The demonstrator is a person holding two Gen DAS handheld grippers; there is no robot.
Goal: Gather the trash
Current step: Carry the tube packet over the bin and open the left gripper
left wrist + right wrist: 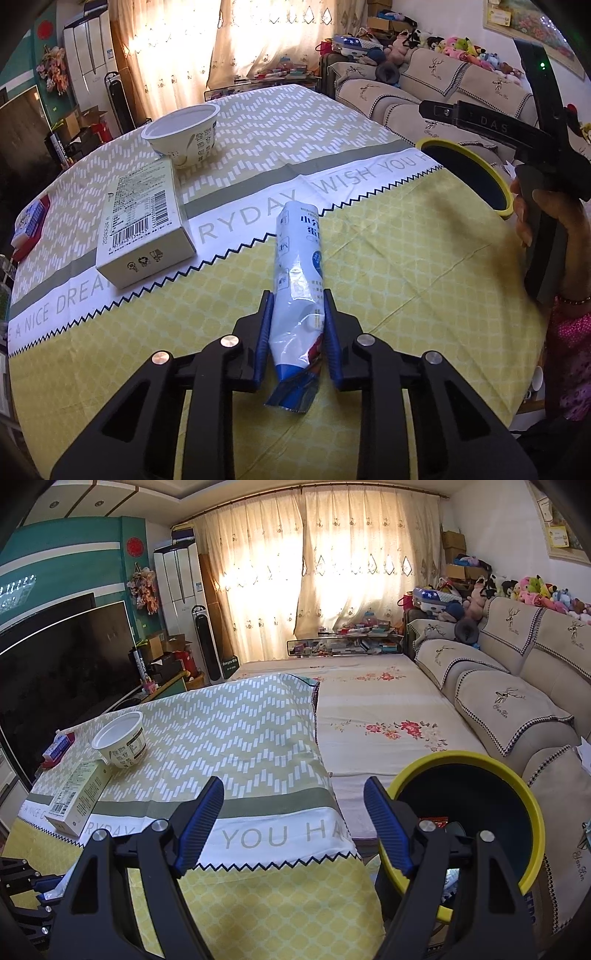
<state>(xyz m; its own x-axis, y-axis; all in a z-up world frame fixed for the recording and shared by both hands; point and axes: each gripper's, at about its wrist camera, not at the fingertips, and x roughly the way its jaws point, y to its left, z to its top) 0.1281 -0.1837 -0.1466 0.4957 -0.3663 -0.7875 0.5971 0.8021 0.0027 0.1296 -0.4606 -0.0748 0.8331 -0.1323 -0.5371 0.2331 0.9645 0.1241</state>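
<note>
The left tool point(298, 328) clamps the wrapper point(300, 273) low on its crinkly, light, limp body on the bench point(406, 277), likely floppy if lifted, while the right tool point(295, 823) gapes empty beside the bin point(532, 812).

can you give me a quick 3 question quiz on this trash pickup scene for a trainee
1. True or false: the left gripper has its fingers on either side of the blue and white wrapper.
2. Multiple choice: where does the yellow-rimmed bin stand as the right wrist camera sees it? A) on the tablecloth, B) beside the table's right edge, near the sofa, C) in front of the television.
3. Short answer: which two pieces of trash lie farther along the tablecloth, untouched by either gripper?

Key
1. True; whether the pads press it yet cannot be told.
2. B
3. The white cup and the flat carton. The right gripper is open and empty.
</note>
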